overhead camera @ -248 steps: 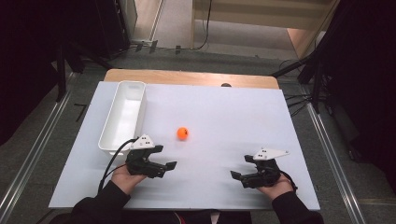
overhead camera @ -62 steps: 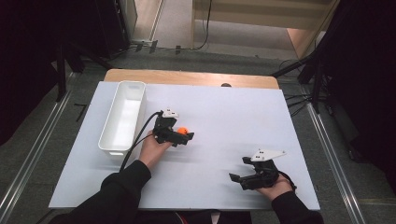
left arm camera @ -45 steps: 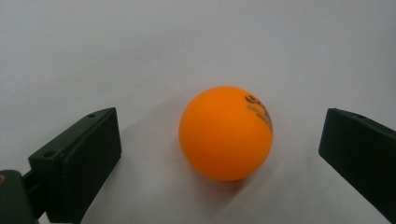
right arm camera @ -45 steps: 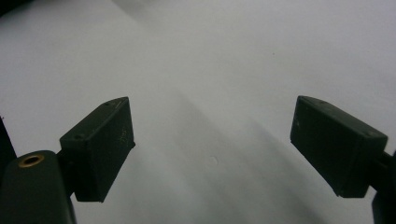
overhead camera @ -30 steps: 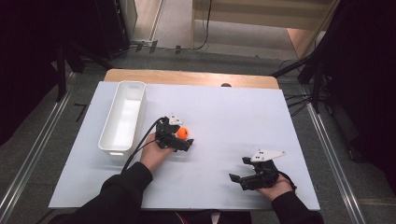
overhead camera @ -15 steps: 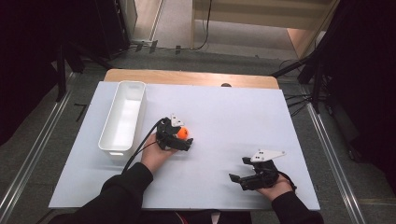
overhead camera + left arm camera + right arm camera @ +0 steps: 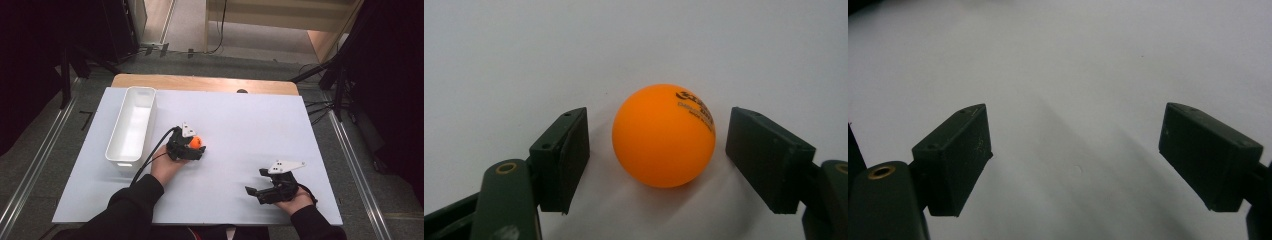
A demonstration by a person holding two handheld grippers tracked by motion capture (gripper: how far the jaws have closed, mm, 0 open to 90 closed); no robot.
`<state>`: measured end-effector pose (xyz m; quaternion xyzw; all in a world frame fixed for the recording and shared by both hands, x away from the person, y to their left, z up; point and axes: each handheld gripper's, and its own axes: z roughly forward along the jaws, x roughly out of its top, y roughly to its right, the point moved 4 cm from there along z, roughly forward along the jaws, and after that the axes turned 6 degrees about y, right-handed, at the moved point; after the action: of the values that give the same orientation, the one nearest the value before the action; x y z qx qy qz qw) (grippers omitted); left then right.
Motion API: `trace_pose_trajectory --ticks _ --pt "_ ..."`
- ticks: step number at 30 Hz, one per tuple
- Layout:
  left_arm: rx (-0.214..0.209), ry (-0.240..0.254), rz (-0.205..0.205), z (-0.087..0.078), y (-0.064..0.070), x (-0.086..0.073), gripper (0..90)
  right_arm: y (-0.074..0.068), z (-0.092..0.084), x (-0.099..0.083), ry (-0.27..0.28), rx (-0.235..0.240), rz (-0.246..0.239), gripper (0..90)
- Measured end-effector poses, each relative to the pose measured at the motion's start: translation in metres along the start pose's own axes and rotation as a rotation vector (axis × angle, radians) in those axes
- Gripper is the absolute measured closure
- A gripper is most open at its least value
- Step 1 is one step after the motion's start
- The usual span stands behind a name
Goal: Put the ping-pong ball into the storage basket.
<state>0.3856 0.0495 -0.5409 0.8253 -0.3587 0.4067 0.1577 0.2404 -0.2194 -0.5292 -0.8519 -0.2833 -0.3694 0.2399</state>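
My left gripper (image 7: 659,165) jaws closing around orange ball (image 7: 664,136), not yet touching; black logo print at ball's 1 o'clock, unreadable. Right gripper (image 7: 1075,165) jaws released, empty, over table (image 7: 1073,65).

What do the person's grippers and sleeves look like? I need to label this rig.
Both the left gripper and right gripper are black, each topped by a grey three-cornered plate, with blocky black fingers. A black cable trails from the left. Sleeves are black.

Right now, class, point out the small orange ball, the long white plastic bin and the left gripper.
small orange ball (image 7: 664,136), left gripper view, middle of its front.
long white plastic bin (image 7: 114,151), high view, left rim.
left gripper (image 7: 658,159), left gripper view, midway between its fingertips.
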Motion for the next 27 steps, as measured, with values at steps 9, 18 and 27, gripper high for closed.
trace_pose_trajectory --ticks 9,18,27 --pt "-0.002 0.016 0.005 -0.0017 0.0006 -0.0003 38.6 0.0 0.0001 -0.0001 -0.002 0.0 -0.004 12.3" --pt "-0.009 0.022 0.009 -0.0023 0.0014 -0.0003 46.6 -0.0002 0.0002 0.0 -0.002 0.001 -0.007 12.3" --pt "-0.015 0.023 0.014 -0.0028 0.0021 -0.0004 50.2 -0.0004 0.0005 -0.0001 -0.003 0.003 -0.011 12.3"
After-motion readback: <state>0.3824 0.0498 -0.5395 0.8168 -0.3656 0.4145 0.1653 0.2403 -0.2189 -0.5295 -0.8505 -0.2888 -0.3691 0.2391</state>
